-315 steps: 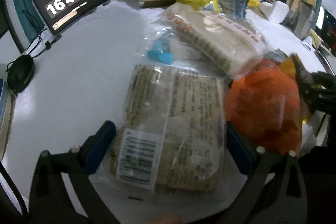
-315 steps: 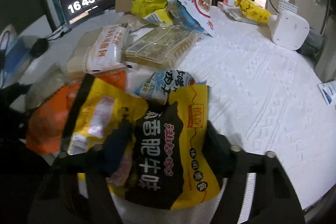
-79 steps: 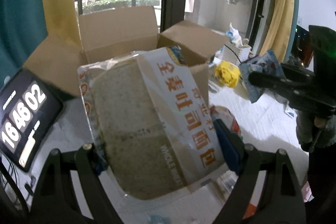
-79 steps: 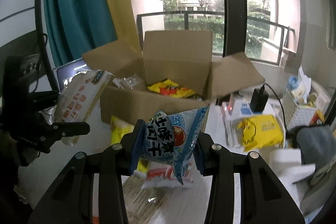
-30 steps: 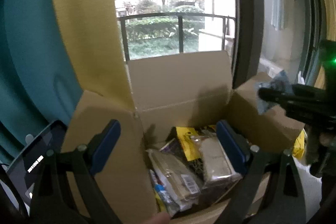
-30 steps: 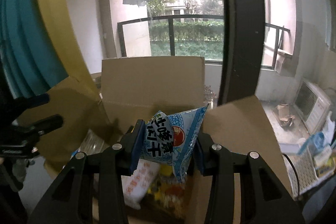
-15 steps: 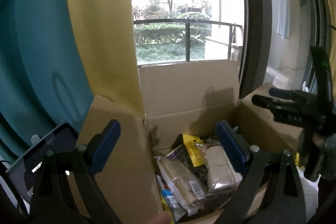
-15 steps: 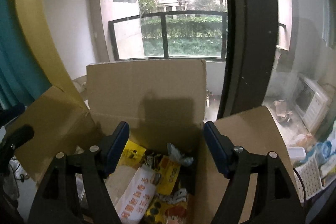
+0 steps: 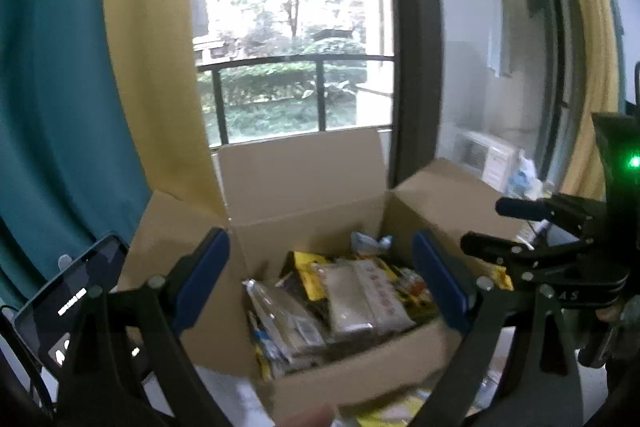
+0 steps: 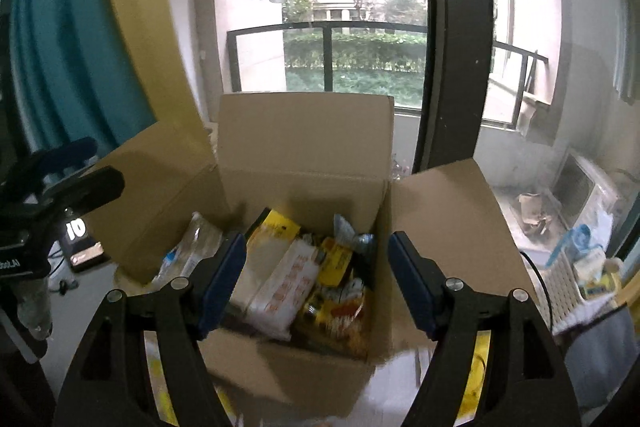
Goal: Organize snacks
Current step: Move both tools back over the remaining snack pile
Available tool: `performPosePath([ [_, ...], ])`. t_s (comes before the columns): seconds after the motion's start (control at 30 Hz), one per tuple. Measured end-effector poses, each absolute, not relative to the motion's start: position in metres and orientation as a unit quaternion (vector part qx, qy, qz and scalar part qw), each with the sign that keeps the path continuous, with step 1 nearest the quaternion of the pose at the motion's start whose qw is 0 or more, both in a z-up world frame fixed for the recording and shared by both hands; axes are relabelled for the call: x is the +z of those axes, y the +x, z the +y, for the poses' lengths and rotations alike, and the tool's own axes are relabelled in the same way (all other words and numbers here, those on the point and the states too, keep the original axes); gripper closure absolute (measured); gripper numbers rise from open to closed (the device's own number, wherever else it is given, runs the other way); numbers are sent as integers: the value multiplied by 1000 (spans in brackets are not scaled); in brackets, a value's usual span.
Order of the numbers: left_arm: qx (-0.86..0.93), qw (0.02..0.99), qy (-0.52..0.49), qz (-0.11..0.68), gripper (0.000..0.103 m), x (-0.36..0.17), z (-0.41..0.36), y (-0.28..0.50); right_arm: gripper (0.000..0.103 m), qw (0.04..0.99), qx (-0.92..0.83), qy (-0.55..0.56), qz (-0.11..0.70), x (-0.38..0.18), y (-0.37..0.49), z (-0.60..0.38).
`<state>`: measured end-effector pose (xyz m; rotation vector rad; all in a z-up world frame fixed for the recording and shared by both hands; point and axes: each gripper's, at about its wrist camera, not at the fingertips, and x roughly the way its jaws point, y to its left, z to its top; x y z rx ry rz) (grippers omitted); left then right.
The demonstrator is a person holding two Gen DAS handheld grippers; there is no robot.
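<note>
An open cardboard box (image 9: 304, 183) (image 10: 304, 147) stands in front of both grippers, filled with snack packs. Inside lie a white bread bag with red print (image 9: 360, 295) (image 10: 288, 283), a clear cracker pack (image 9: 280, 315) (image 10: 188, 251), yellow packs (image 10: 276, 227) and a blue-and-white bag (image 10: 352, 233) (image 9: 368, 241) against the back wall. My left gripper (image 9: 320, 283) is open and empty, short of the box's front wall. My right gripper (image 10: 316, 281) is open and empty too, and its arm shows at the right of the left wrist view (image 9: 540, 227).
A tablet (image 9: 68, 303) (image 10: 82, 243) stands left of the box. Teal and yellow curtains and a window are behind it. A white basket (image 10: 576, 275) is at the right. More yellow packs (image 10: 476, 379) lie on the table by the box's front.
My right gripper has opened and let go of the blue-and-white bag, which now lies in the box. Both grippers have drawn back from the box, so its front wall shows.
</note>
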<state>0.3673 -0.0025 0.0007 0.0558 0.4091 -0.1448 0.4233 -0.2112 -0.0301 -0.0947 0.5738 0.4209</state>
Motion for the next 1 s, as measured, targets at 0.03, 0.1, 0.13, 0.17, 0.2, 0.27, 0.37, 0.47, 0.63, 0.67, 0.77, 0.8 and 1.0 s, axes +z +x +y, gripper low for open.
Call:
performPosePath([
  [0.03,-76,976,32,202,10,2,-6,360,27,936,206,-46,280,-30,417,-212],
  [0.1,-78,976,36,202,10,5,-10,350,27,937,208,-45,278,-28,403,-216],
  [0.13,-78,976,36,202,10,6,-12,342,27,937,209,-44,277,-27,396,-218],
  [0.17,-78,976,35,201,10,6,-12,338,27,937,210,-43,277,-27,390,-219],
  [0.2,-79,976,34,200,10,6,-12,333,27,937,210,-41,276,-27,384,-220],
  [0.27,-81,976,33,199,10,7,-14,319,27,936,213,-40,278,-29,371,-221],
  [0.37,-78,976,35,200,10,5,-14,301,27,935,216,-40,279,-31,351,-224],
  [0.47,-74,976,34,202,10,1,-13,287,27,934,218,-38,280,-32,334,-228],
  [0.63,-61,974,27,216,10,-11,-8,267,27,933,220,-35,284,-39,310,-230],
  [0.67,-58,973,27,222,10,-14,-7,262,27,932,220,-34,287,-42,306,-232],
  [0.77,-53,969,30,238,10,-26,-6,251,27,930,220,-27,294,-49,292,-235],
  [0.8,-54,968,31,244,10,-30,-5,247,27,929,220,-25,296,-51,288,-237],
  [1.0,-53,960,32,272,10,-56,-1,223,27,923,220,-19,314,-68,258,-244],
])
